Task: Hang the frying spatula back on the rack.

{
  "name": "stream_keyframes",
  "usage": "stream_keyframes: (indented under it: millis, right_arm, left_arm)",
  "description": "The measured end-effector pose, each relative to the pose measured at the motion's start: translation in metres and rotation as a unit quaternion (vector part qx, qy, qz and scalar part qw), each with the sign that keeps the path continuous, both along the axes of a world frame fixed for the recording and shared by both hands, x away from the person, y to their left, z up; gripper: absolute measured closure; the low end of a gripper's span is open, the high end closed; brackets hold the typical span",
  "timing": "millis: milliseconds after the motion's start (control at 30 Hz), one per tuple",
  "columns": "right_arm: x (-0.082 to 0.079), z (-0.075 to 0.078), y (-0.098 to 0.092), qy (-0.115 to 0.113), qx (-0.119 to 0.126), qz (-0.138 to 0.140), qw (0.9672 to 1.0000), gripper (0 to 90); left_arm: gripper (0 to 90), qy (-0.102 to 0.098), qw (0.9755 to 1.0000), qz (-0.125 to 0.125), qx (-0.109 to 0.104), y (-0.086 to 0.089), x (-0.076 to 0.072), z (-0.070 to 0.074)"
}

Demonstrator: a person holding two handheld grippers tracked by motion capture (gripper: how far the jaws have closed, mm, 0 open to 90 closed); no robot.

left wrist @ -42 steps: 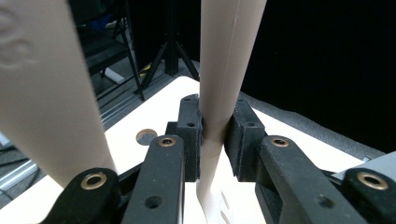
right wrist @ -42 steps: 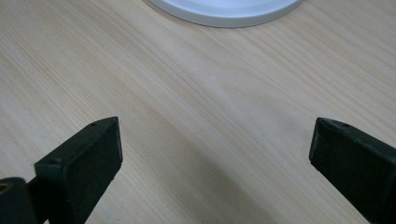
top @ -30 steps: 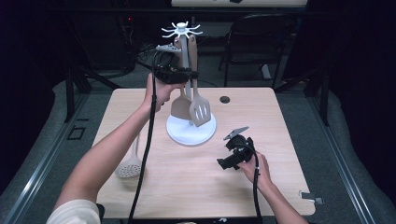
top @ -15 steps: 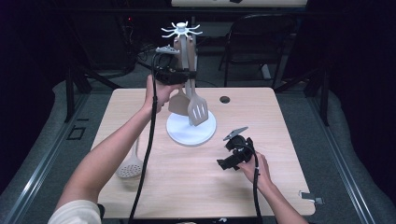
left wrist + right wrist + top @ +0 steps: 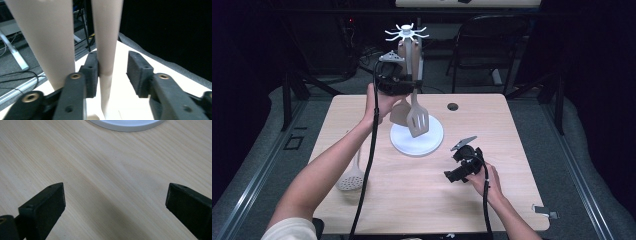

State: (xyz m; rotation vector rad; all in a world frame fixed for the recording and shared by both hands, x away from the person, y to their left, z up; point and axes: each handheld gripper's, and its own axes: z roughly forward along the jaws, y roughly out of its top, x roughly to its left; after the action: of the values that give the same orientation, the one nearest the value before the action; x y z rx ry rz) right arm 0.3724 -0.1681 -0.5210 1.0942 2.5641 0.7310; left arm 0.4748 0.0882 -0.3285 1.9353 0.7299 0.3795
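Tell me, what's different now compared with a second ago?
The left gripper has just been opening: the slotted spatula's handle stands between its jaws, touching one pad with a gap at the other, so it looks let go, hanging on the white stand. The right gripper, the skimmer on the table and the stand stayed put.

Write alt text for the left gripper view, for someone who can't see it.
The left gripper, its jaws just opened, has a beige utensil handle between its black pads, touching one and clear of the other. A wider beige handle hangs beside it, with the table below.
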Motion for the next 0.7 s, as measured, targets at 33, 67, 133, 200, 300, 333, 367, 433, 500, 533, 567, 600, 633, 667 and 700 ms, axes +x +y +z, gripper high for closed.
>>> stream_keyframes:
  millis: [33, 67, 133, 200, 300, 333, 367, 433, 500, 533, 567, 600, 633, 667, 700]
  right_arm:
    - [0.000, 0.000, 0.000, -0.001, 0.000, -0.001, 1.0000, 2.3]
    - [0.000, 0.000, 0.000, 0.000, -0.001, -0.001, 1.0000, 2.3]
    - [0.000, 0.000, 0.001, 0.000, -0.001, 0.000, 1.0000, 2.3]
    - [0.000, 0.000, 0.000, 0.000, -0.002, 0.000, 1.0000, 2.3]
    - [0.000, 0.000, 0.000, 0.000, -0.002, 0.001, 1.0000, 2.3]
    - [0.000, 0.000, 0.000, 0.001, -0.002, 0.001, 1.0000, 2.3]
    - [0.000, 0.000, 0.000, 0.001, -0.003, 0.000, 1.0000, 2.3]
    - [0.000, -0.001, 0.001, 0.001, 0.005, -0.001, 1.0000, 2.3]
    - [-0.001, -0.001, 0.001, 0.001, 0.004, -0.001, 1.0000, 2.3]
    - [-0.001, -0.001, 0.001, 0.001, 0.006, -0.001, 1.0000, 2.3]
    - [0.000, -0.001, 0.001, 0.001, 0.003, -0.001, 1.0000, 2.3]
    - [0.000, -0.001, 0.001, 0.003, 0.002, 0.000, 1.0000, 2.3]
    - [0.000, -0.001, 0.001, 0.005, -0.002, -0.001, 1.0000, 2.3]
    - [0.000, -0.001, 0.001, 0.006, -0.003, -0.001, 1.0000, 2.3]
    - [0.000, -0.001, 0.002, 0.006, -0.003, -0.001, 1.0000, 2.3]
  left_arm:
    - [57.8, -0.001, 1.0000, -0.002, 0.002, 0.000, -0.001, 0.000]
    - [56.5, 0.000, 1.0000, -0.005, 0.005, 0.000, -0.003, -0.001]
    - [54.5, 0.001, 0.9999, -0.010, 0.009, 0.000, -0.005, -0.001]
    - [51.5, 0.001, 0.9998, -0.012, 0.014, 0.001, -0.007, -0.003]
    - [49.7, 0.005, 0.9996, -0.020, 0.021, 0.003, -0.010, -0.004]
    - [48.2, 0.007, 0.9994, -0.023, 0.023, 0.004, -0.011, -0.005]
    - [47.6, 0.006, 0.9994, -0.024, 0.023, 0.004, -0.012, -0.005]
    - [47.6, 0.010, 0.9992, -0.031, 0.025, 0.007, -0.013, -0.006]
    - [47.5, 0.013, 0.9988, -0.036, 0.029, 0.009, -0.015, -0.007]
    - [47.8, 0.015, 0.9988, -0.038, 0.028, 0.011, -0.016, -0.007]
    - [48.5, 0.016, 0.9986, -0.041, 0.029, 0.013, -0.017, -0.008]
    - [50.5, 0.016, 0.9984, -0.044, 0.031, 0.014, -0.018, -0.008]
    - [54.1, 0.017, 0.9983, -0.047, 0.029, 0.016, -0.019, -0.008]
    - [55.2, 0.014, 0.9984, -0.047, 0.028, 0.018, -0.020, -0.008]
    - [58.2, 0.013, 0.9983, -0.049, 0.028, 0.020, -0.021, -0.008]
